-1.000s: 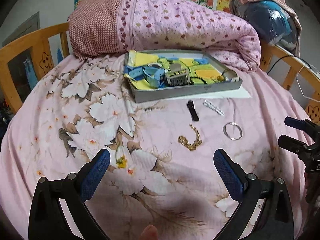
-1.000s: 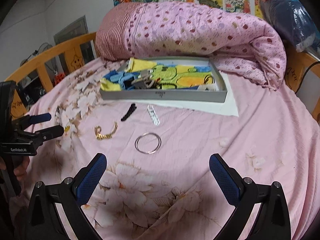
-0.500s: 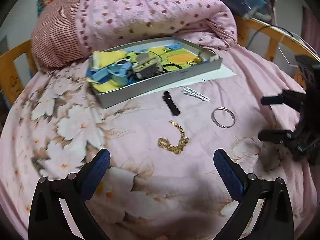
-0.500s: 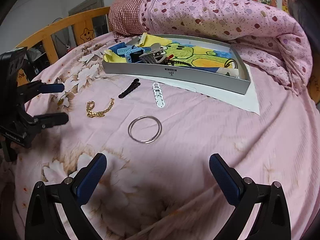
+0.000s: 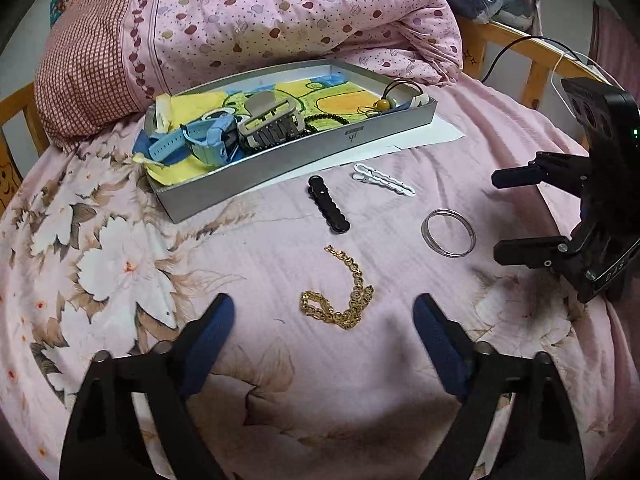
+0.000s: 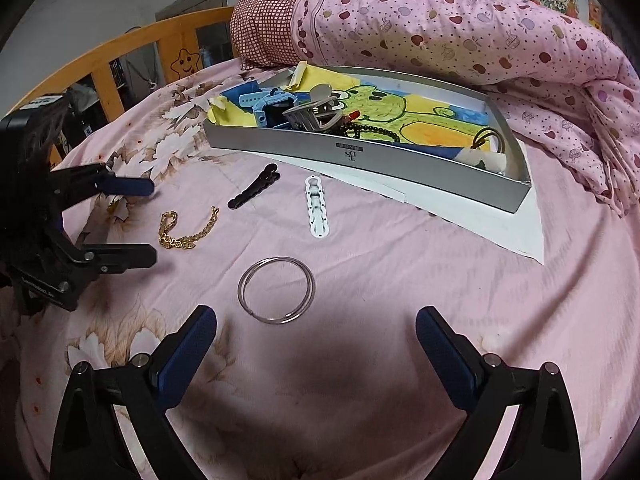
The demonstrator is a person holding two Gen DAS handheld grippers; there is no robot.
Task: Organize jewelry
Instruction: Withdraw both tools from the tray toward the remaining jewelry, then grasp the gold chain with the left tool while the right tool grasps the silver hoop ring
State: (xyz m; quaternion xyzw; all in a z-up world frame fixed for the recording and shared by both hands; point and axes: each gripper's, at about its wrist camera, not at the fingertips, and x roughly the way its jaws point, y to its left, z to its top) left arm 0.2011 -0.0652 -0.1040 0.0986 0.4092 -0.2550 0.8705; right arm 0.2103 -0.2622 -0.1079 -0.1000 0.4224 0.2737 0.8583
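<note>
A gold chain bracelet point(image 5: 339, 295) lies on the pink floral sheet just ahead of my left gripper point(image 5: 324, 312), whose jaws are closing with nothing between them. A silver bangle point(image 6: 276, 290) lies right in front of my right gripper point(image 6: 316, 326), which stands open and empty. Beyond them lie a black hair clip point(image 5: 328, 205) and a white hair clip point(image 5: 383, 179). The grey tray point(image 5: 288, 158) behind holds a blue watch point(image 5: 204, 142), a grey claw clip point(image 5: 270, 122), black beads and a hair tie. Each gripper shows in the other's view: the right gripper point(image 5: 500, 218), the left gripper point(image 6: 154, 222).
A rolled pink quilt point(image 5: 280, 20) lies behind the tray. White paper point(image 6: 516, 228) sticks out from under the tray. Wooden bed rails point(image 6: 132, 60) run along both sides, with a black cable point(image 5: 516, 50) over the right rail.
Both grippers have come down and forward toward the sheet, so the chain and bangle look nearer. The left gripper's jaws have narrowed a little.
</note>
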